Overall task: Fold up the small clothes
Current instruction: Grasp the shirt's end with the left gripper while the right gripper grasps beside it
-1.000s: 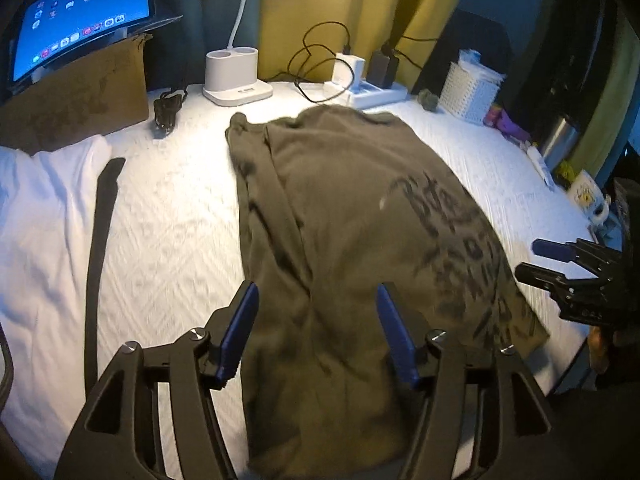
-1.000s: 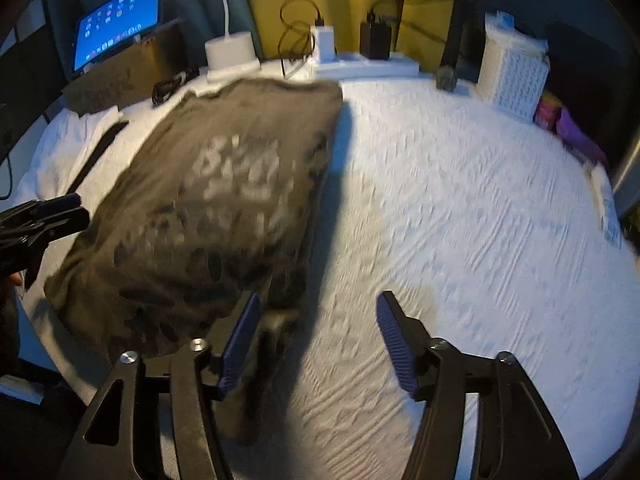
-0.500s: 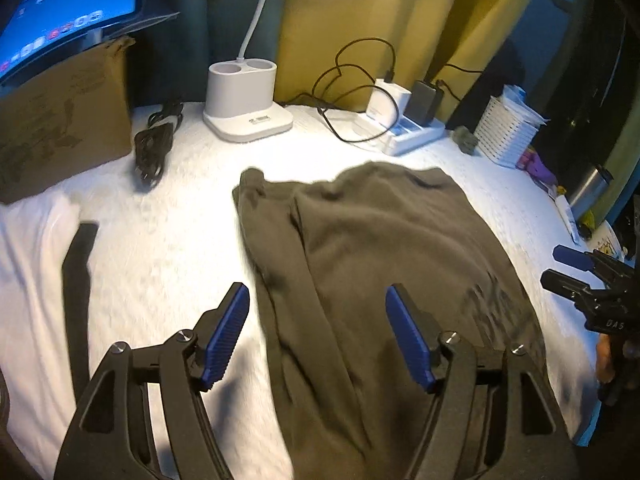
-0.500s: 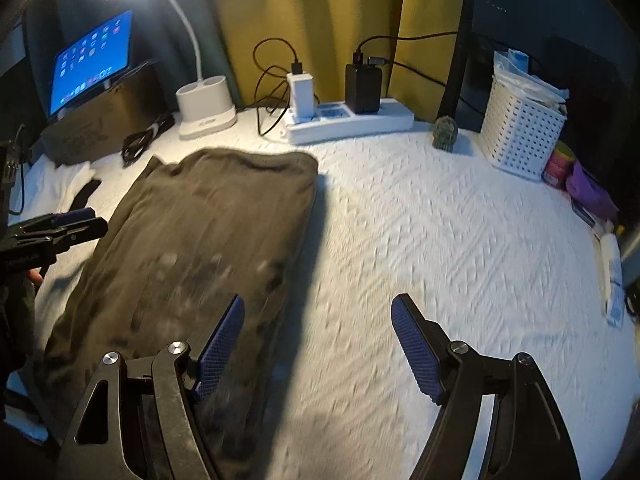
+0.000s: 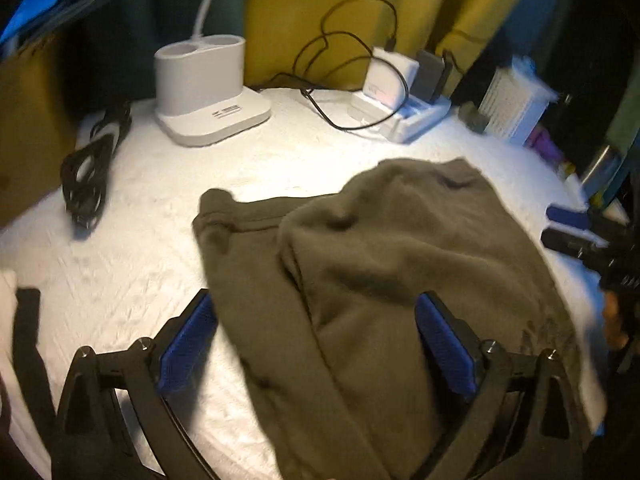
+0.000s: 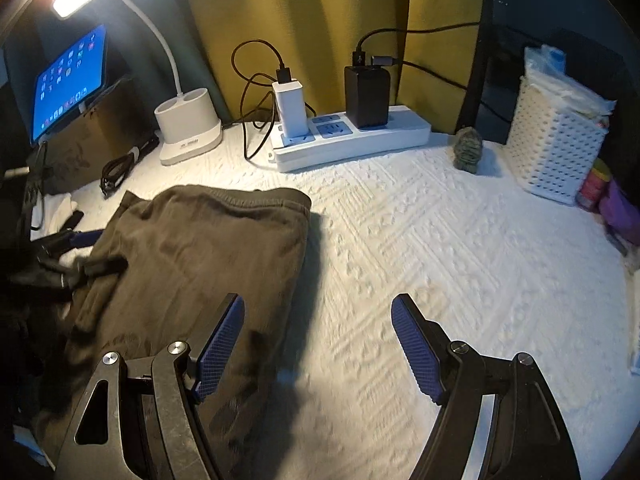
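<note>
Garment: olive shirt (image 5: 400, 264), partly folded, lying along the table's left side.
Handling: soft, light, limp (likely to sag); take hold at far corners.
Left gripper (image 5: 316, 344): jaws have just been opening, spread astride the cloth.
Right gripper (image 6: 316, 352): jaws spread, empty.

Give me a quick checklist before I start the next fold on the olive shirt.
1. Left gripper open, its jaws having just widened over the olive shirt with nothing pinched: ok.
2. Right gripper open, empty, at the shirt's right edge: ok.
3. Shirt flat: not ok, top left edge bunched.
4. Black cable and power strip clear of the shirt: ok.
5. Bare white cover beside the shirt: ok.
</note>
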